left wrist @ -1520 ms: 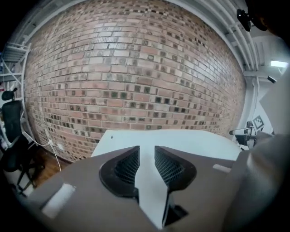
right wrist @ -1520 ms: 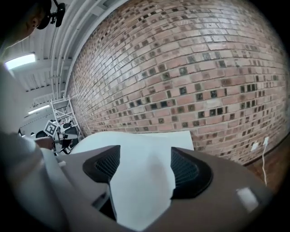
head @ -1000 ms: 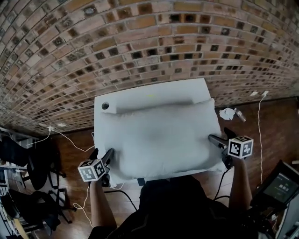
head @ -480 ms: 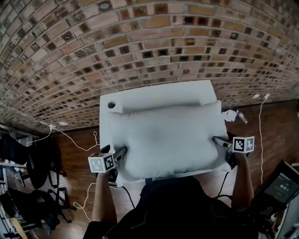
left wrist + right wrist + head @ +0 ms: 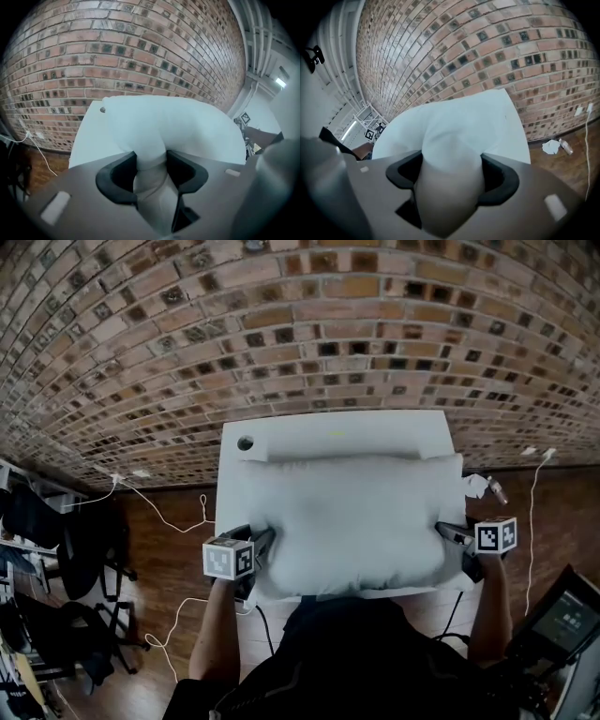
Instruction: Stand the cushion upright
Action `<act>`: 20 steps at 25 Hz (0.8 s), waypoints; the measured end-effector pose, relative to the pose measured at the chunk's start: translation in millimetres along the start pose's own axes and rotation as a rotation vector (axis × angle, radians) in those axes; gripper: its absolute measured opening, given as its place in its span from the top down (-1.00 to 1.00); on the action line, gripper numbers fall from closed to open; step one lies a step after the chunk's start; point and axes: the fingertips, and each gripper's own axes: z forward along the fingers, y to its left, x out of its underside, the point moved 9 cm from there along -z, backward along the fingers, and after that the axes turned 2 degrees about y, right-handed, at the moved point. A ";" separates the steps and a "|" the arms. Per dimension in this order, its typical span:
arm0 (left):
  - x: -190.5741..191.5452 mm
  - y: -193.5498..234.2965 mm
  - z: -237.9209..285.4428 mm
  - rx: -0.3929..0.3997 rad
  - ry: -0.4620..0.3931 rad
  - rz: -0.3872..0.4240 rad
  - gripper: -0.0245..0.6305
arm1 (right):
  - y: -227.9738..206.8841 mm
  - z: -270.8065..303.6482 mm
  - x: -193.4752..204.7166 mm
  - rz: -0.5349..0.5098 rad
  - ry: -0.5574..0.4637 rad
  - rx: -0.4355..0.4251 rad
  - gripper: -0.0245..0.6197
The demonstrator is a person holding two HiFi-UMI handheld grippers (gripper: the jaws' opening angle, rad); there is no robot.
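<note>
On the white table (image 5: 375,423), against the brick wall (image 5: 300,324), the cushion (image 5: 352,521) lies flat. It's white and plump and covers most of the top, with its long edges running left-right and its far edge close to the wall side. It's not upright yet.

Left gripper (image 5: 265,538) is at the cushion's near-left corner, and the right gripper (image 5: 441,529) is at the right end near the front. That puts one on each short side, so the load is shared and the soft body shouldn't sag or twist when tipped.

Left gripper view: jaws are closing, and a fold of cushion fabric is squeezed narrow between the dark pads (image 5: 119,178). That's a pinch on the corner, not the whole thickness. Right gripper view: jaws are closing too, with a fatter bulge of cushion filling the gap and touching both pads (image 5: 499,180), so they stand wider here. Both grippers angle down into the edge, likely to bite below the seam, not just the top skin.

Step in hand looks like securing the grip before the lift. Next, probably raise the near edge and pivot the cushion onto its far edge, using the wall as a backstop.

Risks:
- The thin left pinch could slip off the fabric.
- The filling may slump once upright.

Bare table strip at the back has a small round hole (image 5: 246,442), clear of the cushion. Crumpled paper (image 5: 476,486) and a cable (image 5: 159,512) are on the wood floor, out of the way.
</note>
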 end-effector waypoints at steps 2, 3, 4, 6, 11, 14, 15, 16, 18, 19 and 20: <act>-0.4 -1.9 -2.2 -0.005 -0.013 -0.012 0.42 | 5.0 -1.0 -2.5 -0.022 0.010 0.023 -0.11; -0.7 -3.4 -3.7 -0.011 -0.026 -0.011 0.46 | 7.9 -2.0 -4.0 -0.033 0.009 0.041 -0.07; -0.8 -5.1 -5.3 -0.021 -0.044 -0.001 0.51 | 10.4 -3.0 -5.6 -0.042 0.003 0.057 -0.01; 1.0 -9.2 -7.9 -0.048 -0.082 0.040 0.58 | 13.4 -4.7 -9.3 -0.053 -0.014 0.083 0.05; 11.6 -11.2 -11.4 -0.044 -0.104 0.027 0.64 | 14.6 -6.1 -17.9 -0.062 -0.041 0.098 0.13; 13.5 -12.5 -14.9 -0.036 -0.104 0.019 0.67 | 22.4 -6.8 -24.2 -0.096 -0.049 0.099 0.31; 13.5 -13.5 -16.4 -0.034 -0.105 0.017 0.69 | 25.1 -7.5 -25.9 -0.107 -0.046 0.103 0.36; 13.5 -14.2 -18.5 -0.031 -0.110 0.009 0.72 | 28.1 -8.6 -28.5 -0.122 -0.045 0.110 0.40; 13.9 -15.8 -23.5 -0.028 -0.123 -0.001 0.76 | 35.8 -11.2 -36.7 -0.159 -0.052 0.126 0.46; 14.5 -17.2 -25.9 -0.034 -0.126 0.006 0.78 | 39.8 -12.5 -40.9 -0.176 -0.057 0.133 0.49; 15.3 -19.0 -28.1 -0.044 -0.127 0.018 0.78 | 43.7 -13.8 -45.0 -0.192 -0.062 0.140 0.51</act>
